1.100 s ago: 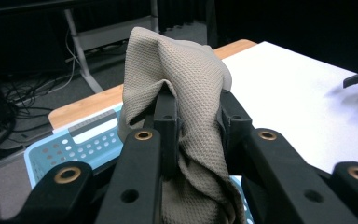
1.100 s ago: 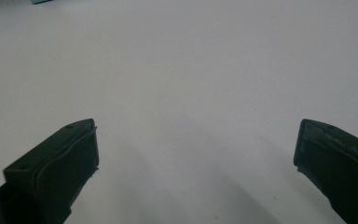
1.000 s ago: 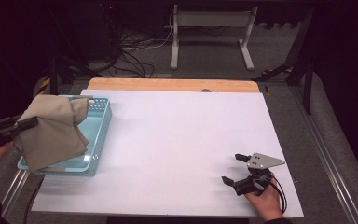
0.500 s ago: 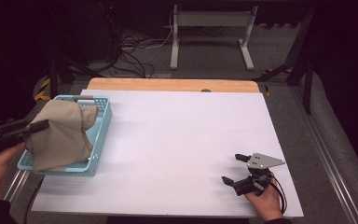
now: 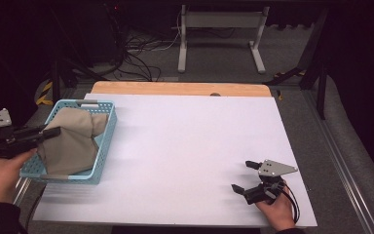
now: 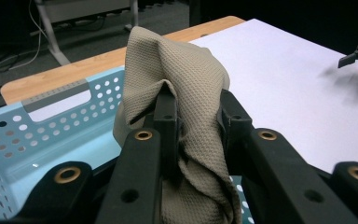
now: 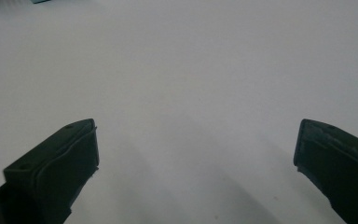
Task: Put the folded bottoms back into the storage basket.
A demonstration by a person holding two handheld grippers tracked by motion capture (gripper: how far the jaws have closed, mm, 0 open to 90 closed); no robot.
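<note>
A beige woven cloth (image 5: 73, 141) lies bunched in the light blue perforated basket (image 5: 106, 141) at the table's left edge. My left gripper (image 5: 48, 132) reaches in from the left, shut on a fold of that cloth. In the left gripper view the cloth (image 6: 186, 93) is pinched between the two black jaws, above the basket (image 6: 51, 126). My right gripper (image 5: 242, 176) rests near the front right of the white table (image 5: 190, 141), held by a hand, its jaws wide apart. Its own view shows the right gripper (image 7: 196, 140) open over bare white surface.
A wooden strip (image 5: 175, 88) runs along the table's far edge. Beyond it stand a white metal frame (image 5: 219, 34) and loose cables (image 5: 136, 53) on the grey floor. A grey rail (image 5: 341, 146) borders the table's right side.
My left gripper has come down and drawn back to the left with the cloth. The cloth has sunk from above the basket into it. The right gripper has stayed put.
</note>
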